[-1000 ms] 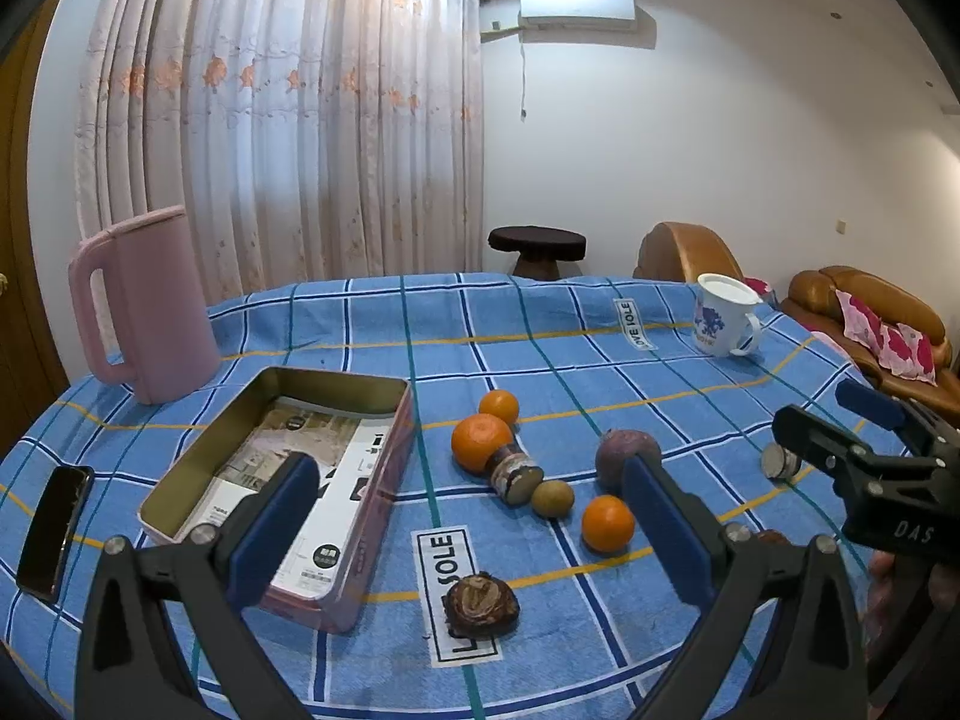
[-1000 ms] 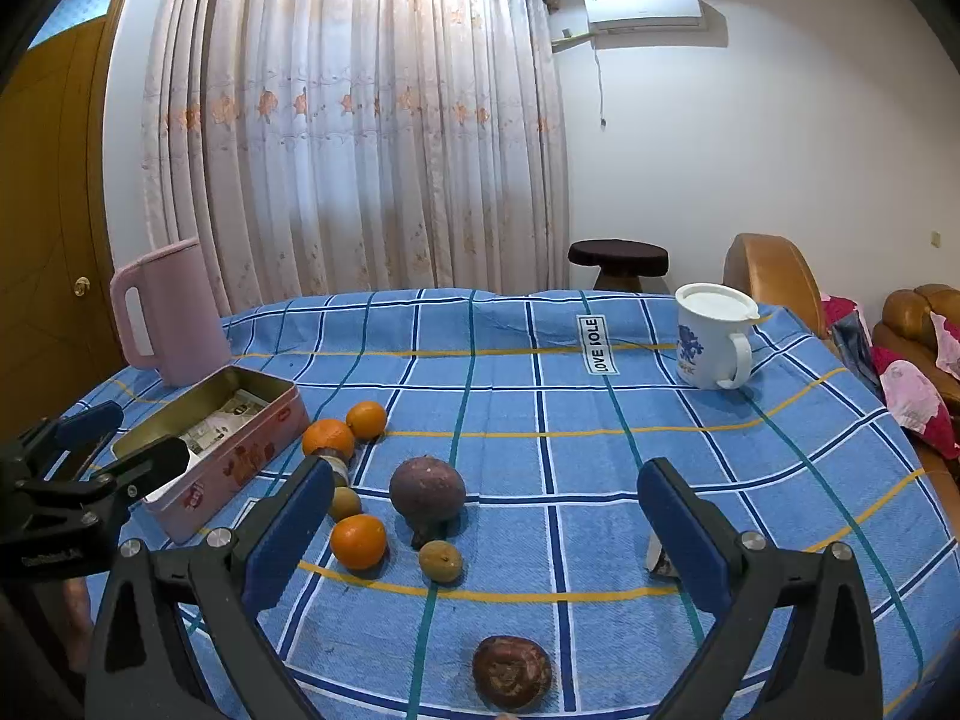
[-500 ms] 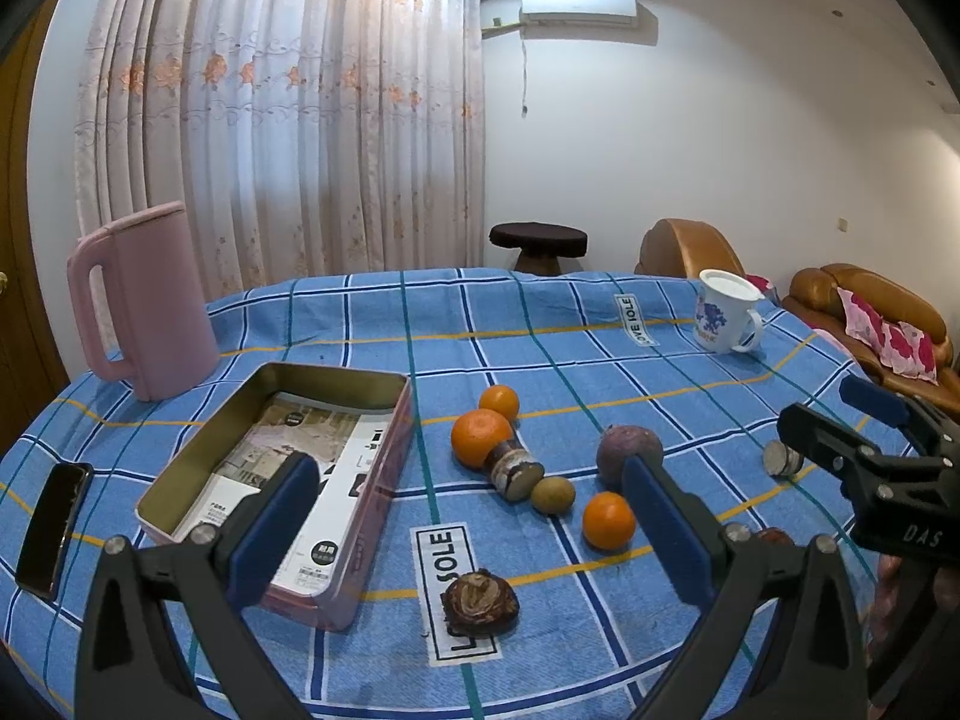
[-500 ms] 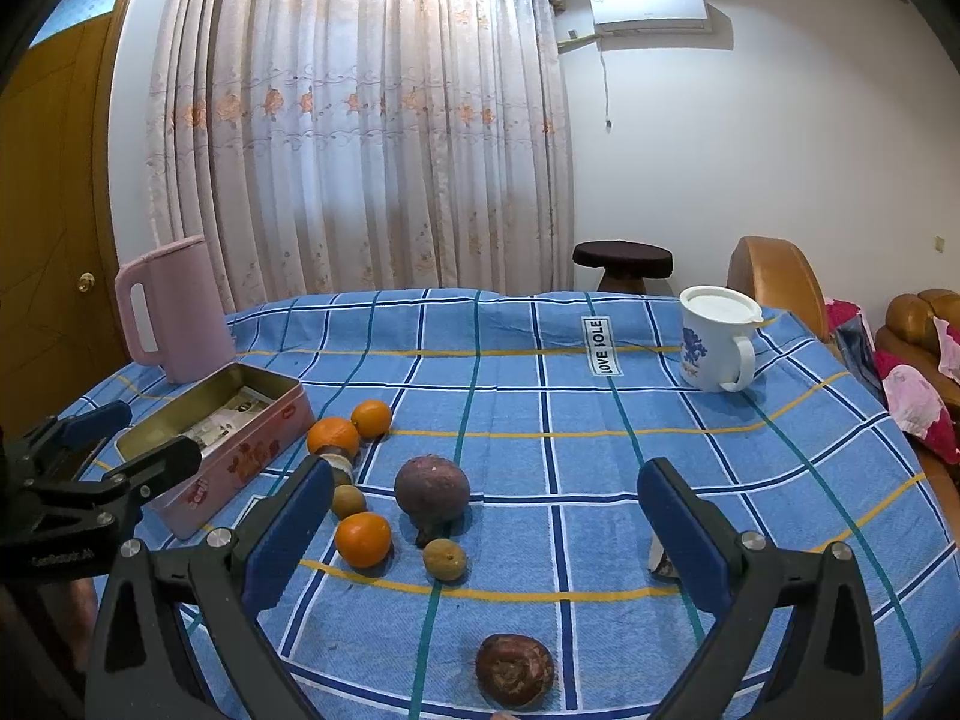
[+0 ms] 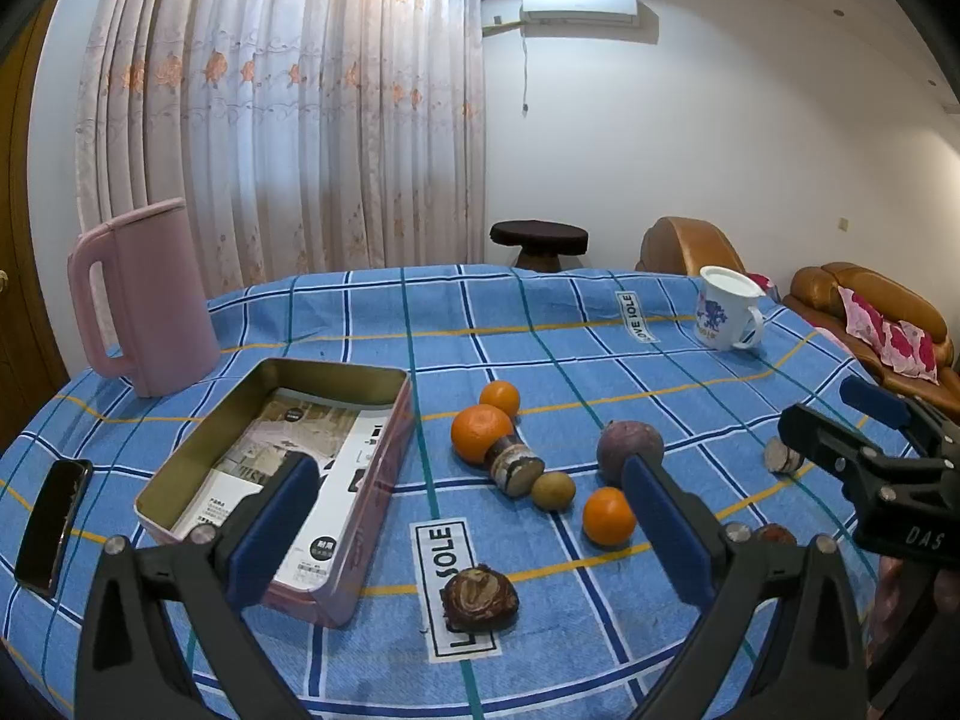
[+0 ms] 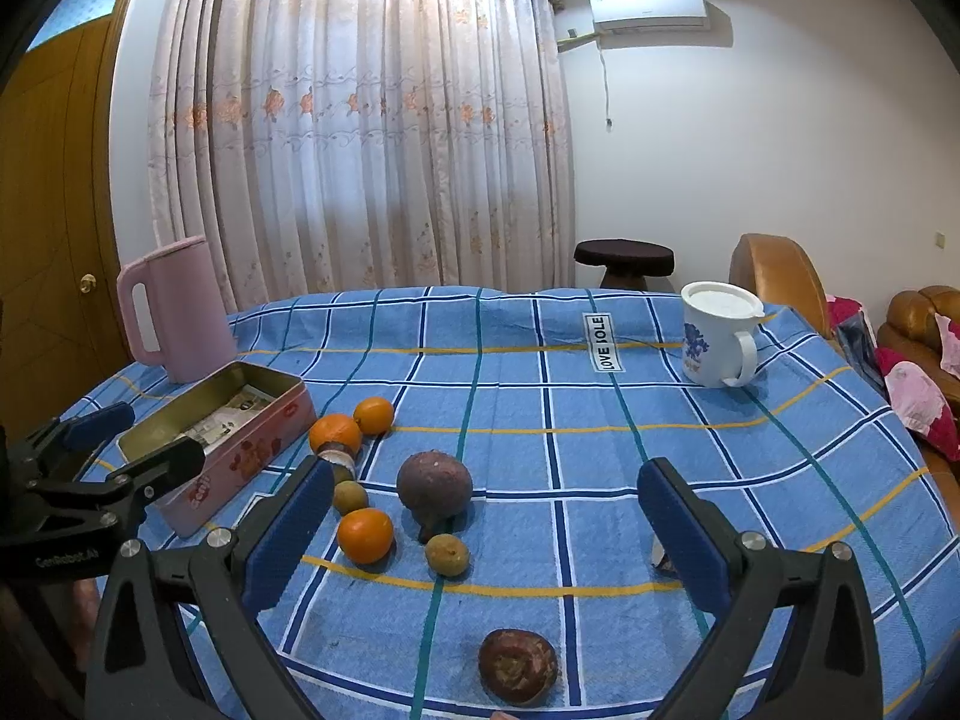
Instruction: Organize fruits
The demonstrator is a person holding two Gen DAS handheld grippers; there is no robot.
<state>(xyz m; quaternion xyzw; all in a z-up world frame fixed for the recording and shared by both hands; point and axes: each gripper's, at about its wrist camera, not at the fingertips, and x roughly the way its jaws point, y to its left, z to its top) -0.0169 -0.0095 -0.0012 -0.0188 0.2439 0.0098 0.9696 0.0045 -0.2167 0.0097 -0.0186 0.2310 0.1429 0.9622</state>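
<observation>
Fruits lie loose on the blue checked tablecloth [image 5: 540, 324]: three oranges [image 5: 482, 432] [image 5: 500, 398] [image 5: 608, 516], a large purple fruit [image 5: 629, 450], a small tan fruit [image 5: 552, 490], a cut brown-rimmed piece [image 5: 516, 468] and a dark brown fruit [image 5: 480, 597]. An open pink tin [image 5: 384, 480] lined with printed paper sits to their left. My left gripper [image 5: 468, 531] is open and empty, above the near fruits. My right gripper [image 6: 486, 525] is open and empty, framing the purple fruit [image 6: 433, 486], an orange [image 6: 365, 535] and a tan fruit [image 6: 447, 553].
A pink jug [image 5: 144, 294] stands at the back left, a white mug [image 5: 723, 315] at the back right. A black phone [image 5: 51, 516] lies near the left table edge. A small cut piece [image 6: 660, 558] lies at the right. Sofas stand beyond the table.
Both grippers have drifted slightly; the views have shifted a little. Nothing on the table has moved and both grippers stay open.
</observation>
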